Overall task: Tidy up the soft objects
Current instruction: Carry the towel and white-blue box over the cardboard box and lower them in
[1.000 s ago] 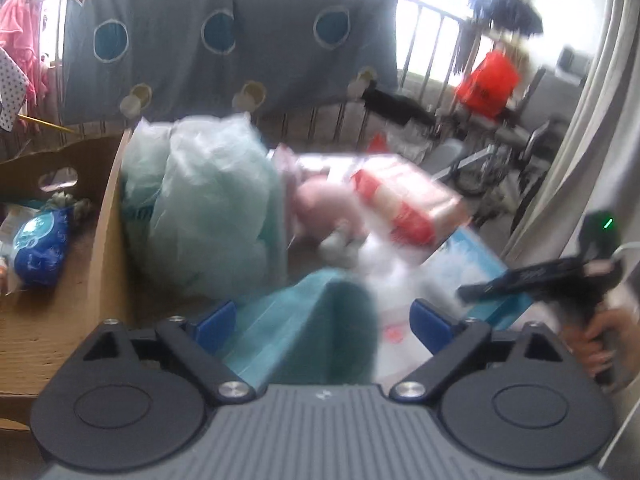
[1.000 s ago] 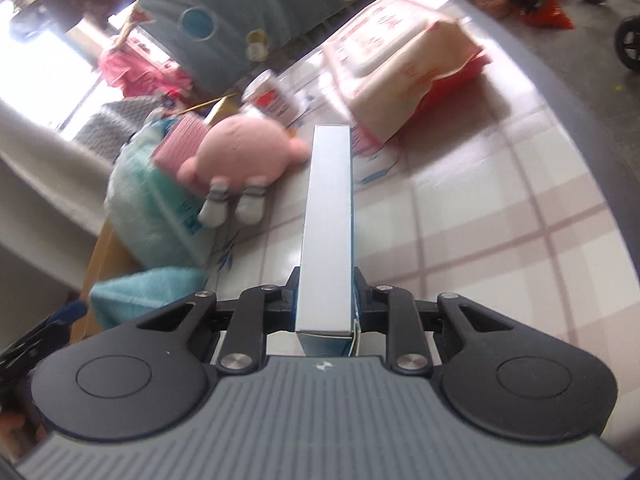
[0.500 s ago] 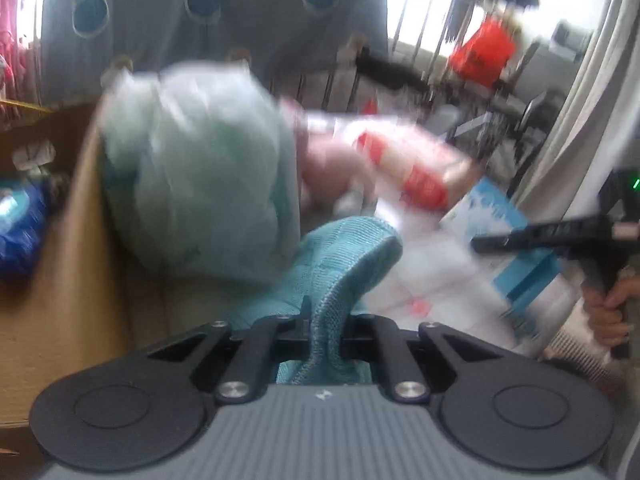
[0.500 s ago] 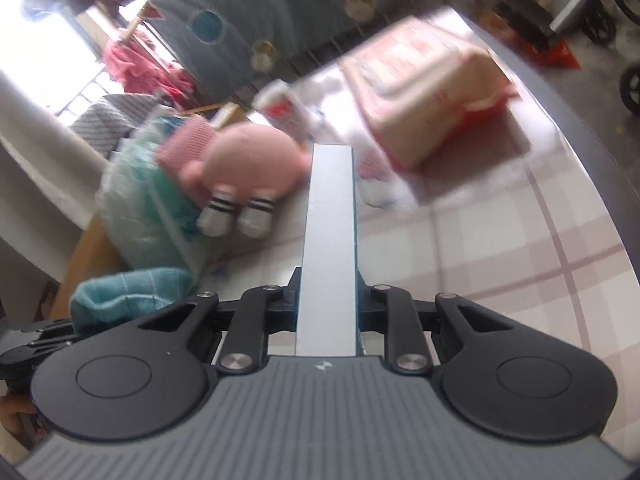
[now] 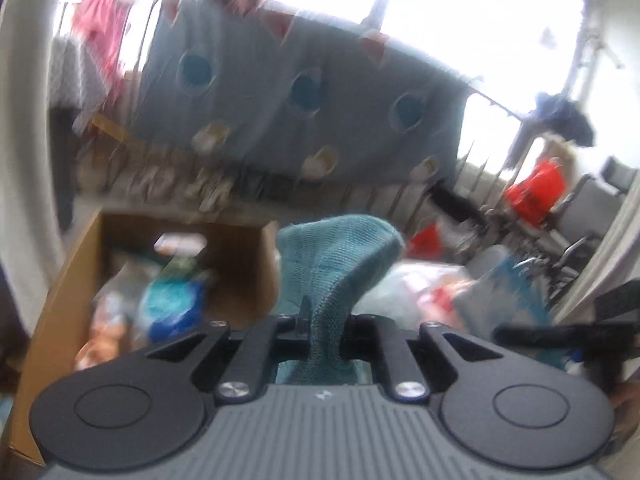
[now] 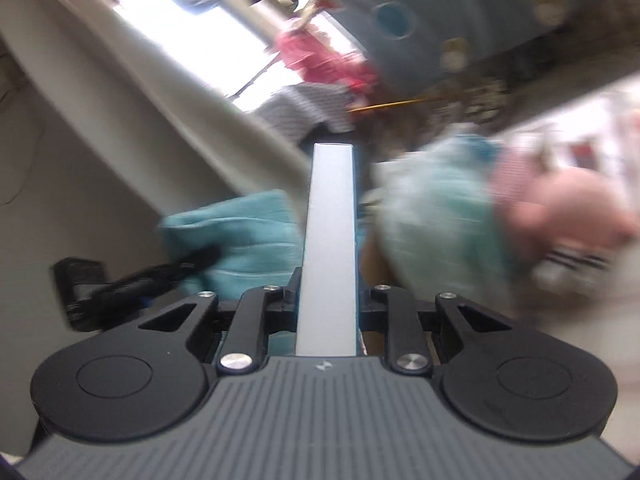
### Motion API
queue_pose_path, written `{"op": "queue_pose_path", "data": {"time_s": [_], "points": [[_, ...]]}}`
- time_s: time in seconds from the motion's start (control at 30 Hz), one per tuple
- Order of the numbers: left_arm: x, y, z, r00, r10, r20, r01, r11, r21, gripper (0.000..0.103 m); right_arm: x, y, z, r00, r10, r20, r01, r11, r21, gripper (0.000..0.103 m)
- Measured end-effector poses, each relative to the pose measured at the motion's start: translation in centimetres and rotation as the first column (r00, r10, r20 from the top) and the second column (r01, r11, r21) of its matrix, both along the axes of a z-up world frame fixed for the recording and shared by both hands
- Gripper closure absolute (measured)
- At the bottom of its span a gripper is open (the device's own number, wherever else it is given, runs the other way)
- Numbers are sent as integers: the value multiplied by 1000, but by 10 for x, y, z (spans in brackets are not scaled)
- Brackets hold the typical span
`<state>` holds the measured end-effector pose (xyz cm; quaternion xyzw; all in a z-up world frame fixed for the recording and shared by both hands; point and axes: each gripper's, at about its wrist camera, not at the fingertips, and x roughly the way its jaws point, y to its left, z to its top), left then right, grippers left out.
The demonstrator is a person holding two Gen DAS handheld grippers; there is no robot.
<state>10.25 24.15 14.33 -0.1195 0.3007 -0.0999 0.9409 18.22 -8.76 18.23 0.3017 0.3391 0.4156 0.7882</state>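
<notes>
Cluttered room; cardboard box (image 5: 56,304) below.

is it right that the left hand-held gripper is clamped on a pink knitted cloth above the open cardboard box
Not quite: the knitted cloth is teal, not pink, as the left wrist view shows. The left hand-held gripper is clamped on it, with the open brown cardboard box beyond and below.

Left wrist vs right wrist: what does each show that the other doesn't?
Left wrist only: the cardboard box with packets inside, and the red bag by the railing.

Right wrist only: the flat white box clamped in the right gripper, and the pink plush toy.

Both: the teal knit cloth pinched in the left gripper, and the grey blanket with blue circles. Both views are motion-blurred.
</notes>
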Motion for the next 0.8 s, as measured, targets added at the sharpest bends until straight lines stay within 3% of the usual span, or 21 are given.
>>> {"op": "queue_pose_path", "data": {"time_s": [0.1, 0.13, 0.23, 0.3, 0.37, 0.43, 0.47, 0.53, 0.63, 0.67, 0.73, 0.8], "points": [[40, 44, -48, 986, 13, -168, -23, 998, -55, 91, 25, 59, 2, 996, 85, -23, -85, 996, 23, 84], [53, 58, -68, 969, 43, -244, -56, 997, -46, 90, 33, 81, 0, 994, 107, -33, -107, 994, 18, 84], [80, 85, -107, 918, 182, -353, -174, 983, 55, 83, 55, 147, -11, 986, 155, -66, -159, 985, -70, 84], [90, 93, -112, 896, 273, -350, -234, 961, 151, 85, 70, 185, -19, 983, 159, -87, -171, 973, -157, 84], [104, 86, -111, 907, 233, -350, -139, 952, 272, 70, 83, 217, -28, 985, 143, -92, -162, 956, -244, 84], [113, 82, -115, 894, 279, -350, -132, 911, 392, 24, 93, 241, -38, 984, 138, -112, -166, 938, -304, 84], [114, 85, -116, 888, 311, -340, -151, 893, 423, 19, 97, 252, -42, 982, 133, -137, -172, 929, -326, 84], [109, 88, -109, 898, 336, -285, -184, 873, 451, 19, 105, 265, -47, 982, 113, -151, -162, 916, -366, 84], [94, 96, -95, 919, 316, -234, -212, 899, 383, 19, 110, 268, -47, 994, 30, -102, -74, 883, -463, 84], [89, 98, -94, 922, 308, -232, -216, 911, 351, 19, 109, 274, -42, 1000, 7, -26, -20, 842, -539, 84], [86, 96, -92, 927, 301, -225, -225, 924, 310, 19, 100, 292, -33, 986, 23, 162, 95, 724, -683, 84], [79, 94, -89, 934, 294, -205, -224, 925, 307, 19, 106, 307, -32, 982, 52, 180, 103, 649, -753, 83]]}}
